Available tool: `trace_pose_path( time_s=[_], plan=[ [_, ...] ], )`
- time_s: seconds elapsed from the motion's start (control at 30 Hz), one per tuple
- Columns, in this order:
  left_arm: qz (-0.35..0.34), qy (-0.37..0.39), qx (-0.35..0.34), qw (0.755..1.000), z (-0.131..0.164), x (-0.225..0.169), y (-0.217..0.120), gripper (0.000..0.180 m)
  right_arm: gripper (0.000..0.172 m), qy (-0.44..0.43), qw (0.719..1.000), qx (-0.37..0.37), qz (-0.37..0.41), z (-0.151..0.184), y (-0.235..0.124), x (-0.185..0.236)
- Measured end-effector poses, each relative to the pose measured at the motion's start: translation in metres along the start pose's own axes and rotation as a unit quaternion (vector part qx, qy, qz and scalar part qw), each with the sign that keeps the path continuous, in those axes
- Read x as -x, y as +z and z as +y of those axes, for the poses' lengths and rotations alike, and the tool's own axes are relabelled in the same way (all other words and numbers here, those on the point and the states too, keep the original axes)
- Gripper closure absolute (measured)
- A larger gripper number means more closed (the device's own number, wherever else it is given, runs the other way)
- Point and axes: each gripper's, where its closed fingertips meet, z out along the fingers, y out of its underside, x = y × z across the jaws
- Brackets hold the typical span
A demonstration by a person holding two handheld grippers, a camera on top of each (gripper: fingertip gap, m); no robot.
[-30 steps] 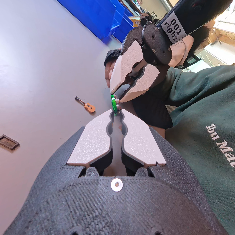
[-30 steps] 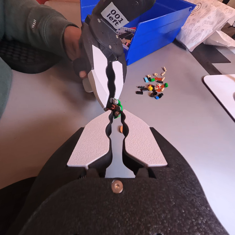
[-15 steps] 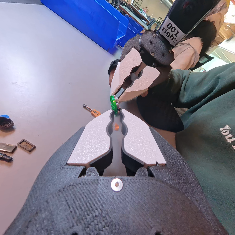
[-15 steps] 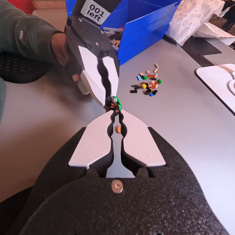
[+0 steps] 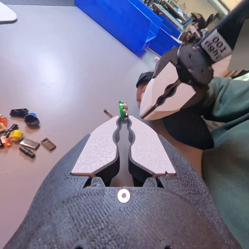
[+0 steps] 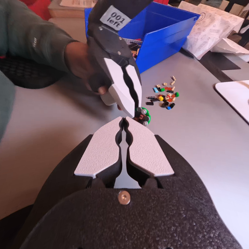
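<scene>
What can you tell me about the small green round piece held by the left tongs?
The green round piece is a thin, shiny plastic disc standing on edge, held above the grey table. Small grey round studs and a brown bit sit on its one face. Its lower edge is pinched between the tips of the left tongs. The right tongs, shut, are close beside but not touching it.

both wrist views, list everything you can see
green round plate with grey and brown studs: 1, held on edge in the left tongs
toy guitar: 1, brown, on the grey table behind the plate
loose small bricks: many, mixed colours, one pile on the table
blue bins: several, far edge
white board: 1, table's right
patterned paper bags: white, behind the bin
right tongs: shut, nothing between them, beside the plate
</scene>
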Motion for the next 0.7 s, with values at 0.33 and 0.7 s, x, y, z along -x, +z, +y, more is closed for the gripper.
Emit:
trace_pose_path(
  time_s=[0.33, 0.7],
  plan=[
    [0.006, -0.009, -0.009, 1.000, -0.004, 0.003, -0.007, 0.172, 0.172, 0.020, 1.000, -0.003, 0.024, 0.003, -0.007, -0.022],
    [0.008, 0.050, -0.012, 0.999, -0.005, -0.010, -0.006, 0.172, 0.161, 0.050, 0.998, 0.000, 0.037, 0.001, 0.001, -0.025]
  ],
)
